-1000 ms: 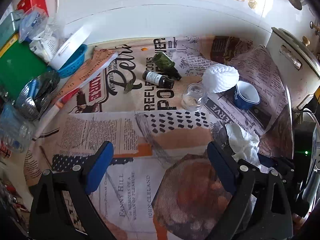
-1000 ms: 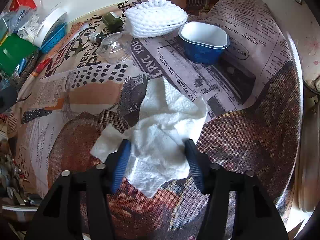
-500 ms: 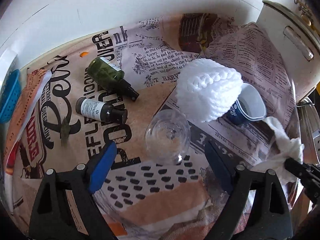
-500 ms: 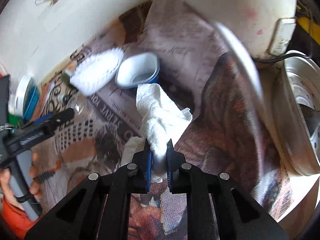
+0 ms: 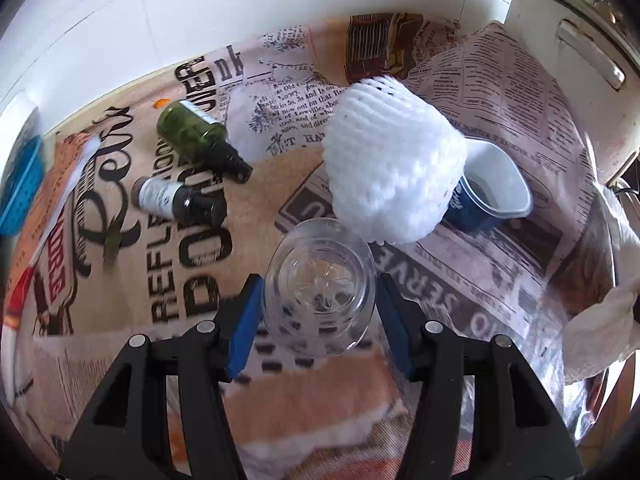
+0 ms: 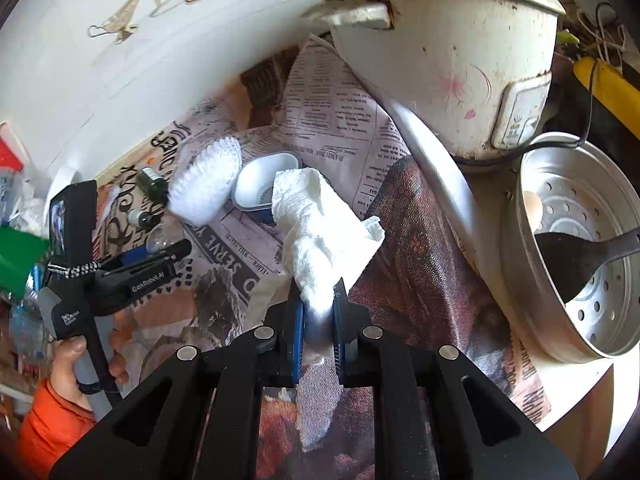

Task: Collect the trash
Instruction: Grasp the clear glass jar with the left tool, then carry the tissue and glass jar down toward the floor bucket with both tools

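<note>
White crumpled paper towel (image 6: 320,232) is now pinched tight in the right gripper (image 6: 318,320) and hanging clear of the newspaper-print tablecloth (image 6: 224,248), so that bit of trash looks collected. A second ago it was lying flat on the cloth with the jaws wide around it. Meanwhile the left gripper (image 5: 318,312) has dropped in over the clear plastic cup (image 5: 320,284), which lies on its side near the middle of the cloth, just this side of the white foam fruit net (image 5: 394,160). Its jaws are closing with the cup between them, but the pads don't look like they're pressing yet. Earlier that gripper was way back, jaws wide over bare cloth
</note>
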Available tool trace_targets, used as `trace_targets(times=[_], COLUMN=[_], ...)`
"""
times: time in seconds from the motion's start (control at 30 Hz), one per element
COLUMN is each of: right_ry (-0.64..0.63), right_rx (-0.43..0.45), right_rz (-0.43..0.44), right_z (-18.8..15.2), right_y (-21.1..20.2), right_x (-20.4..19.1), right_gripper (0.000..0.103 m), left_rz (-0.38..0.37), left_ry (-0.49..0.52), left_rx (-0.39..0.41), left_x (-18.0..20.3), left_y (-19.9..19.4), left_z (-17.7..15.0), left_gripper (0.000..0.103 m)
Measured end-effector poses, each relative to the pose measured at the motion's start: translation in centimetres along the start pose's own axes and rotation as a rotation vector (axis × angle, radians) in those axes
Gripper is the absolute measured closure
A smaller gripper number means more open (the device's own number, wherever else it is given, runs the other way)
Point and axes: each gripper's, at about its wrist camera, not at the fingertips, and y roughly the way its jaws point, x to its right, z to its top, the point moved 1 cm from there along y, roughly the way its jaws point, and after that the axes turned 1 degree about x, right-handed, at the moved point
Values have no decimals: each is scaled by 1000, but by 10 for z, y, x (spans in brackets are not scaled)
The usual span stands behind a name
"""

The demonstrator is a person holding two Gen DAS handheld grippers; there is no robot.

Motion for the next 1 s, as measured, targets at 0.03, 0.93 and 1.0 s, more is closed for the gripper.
trace_targets(times=[0.03,0.93,1.0], right_ry=[-10,-144,-134], right_rx=[3,248,255], right_rz=[12,178,163], right_z=[0,-58,-75], right_y=[-3,-141,-150], right_x=[0,-72,-83], right_gripper=[92,92,92], left_rz=[13,27,8], left_ry=[-10,-85,-67], left_rx=[4,393,396], left_x=[2,-17,-24], left_y=[-6,-284,-296], left_z=[-4,-122,-142], left_gripper=[47,47,47])
